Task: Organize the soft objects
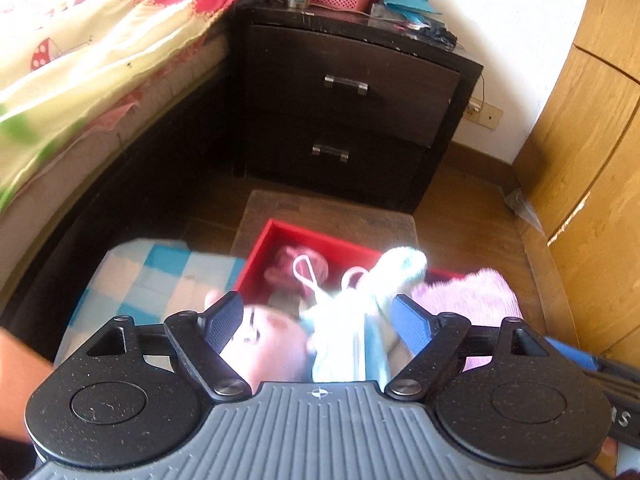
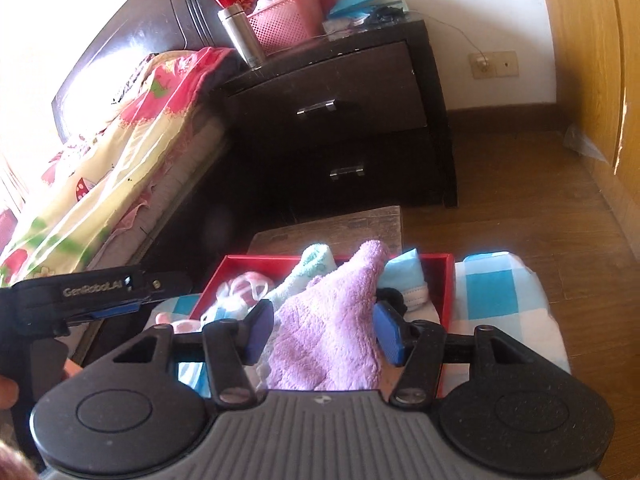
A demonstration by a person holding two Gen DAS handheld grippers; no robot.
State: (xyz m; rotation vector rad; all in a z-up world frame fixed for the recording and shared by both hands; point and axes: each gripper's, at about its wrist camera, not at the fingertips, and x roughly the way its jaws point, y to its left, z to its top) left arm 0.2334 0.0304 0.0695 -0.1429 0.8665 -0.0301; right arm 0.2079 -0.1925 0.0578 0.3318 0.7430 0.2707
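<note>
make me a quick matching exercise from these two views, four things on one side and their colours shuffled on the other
Things:
1. towel between the right gripper's fingers
2. box holding the soft items
3. basket on the nightstand
4. flask beside the basket

Colours:
A. silver
B. red
C. lilac
D. pink

Pairs: 1-C, 2-B, 3-D, 4-A

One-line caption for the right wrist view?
Right gripper straddles a purple towel over the red box.
</note>
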